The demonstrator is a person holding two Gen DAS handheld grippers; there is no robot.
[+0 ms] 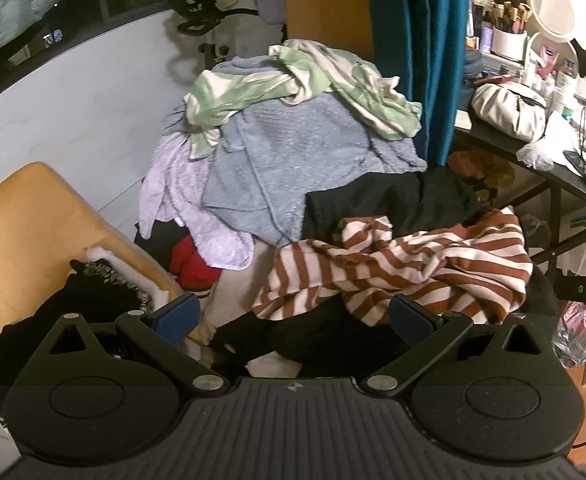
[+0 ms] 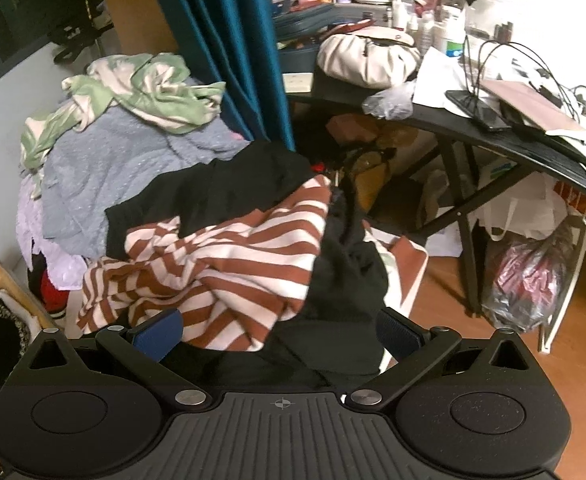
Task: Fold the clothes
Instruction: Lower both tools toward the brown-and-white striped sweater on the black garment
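A heap of unfolded clothes (image 1: 293, 184) rises before us, filling the space between a tan chair (image 1: 25, 216) and a cluttered black desk (image 2: 493, 136). Largest in the mound is a blue-grey knit (image 1: 293, 152), draped down its middle, with a green-and-cream patterned garment (image 1: 305, 80) crumpled across the top and a lilac piece (image 1: 181, 200) hanging down the chair side. Lower and nearer lies a rust-and-white striped top (image 2: 221, 264), bunched and twisted, with black garments (image 2: 349, 280) folded over and under it; a scrap of red cloth (image 1: 189, 264) shows at the base.

No writing on the clothes can be read; labels on the bottles on the desk are too small to make out.

Our left gripper (image 1: 293, 318) is spread wide and holds nothing, the striped top's hem lying just beyond its blue pads (image 1: 411, 318). Our right gripper (image 2: 279, 334) is likewise spread wide and empty, the striped hem and black cloth lying in the gap between its fingers.
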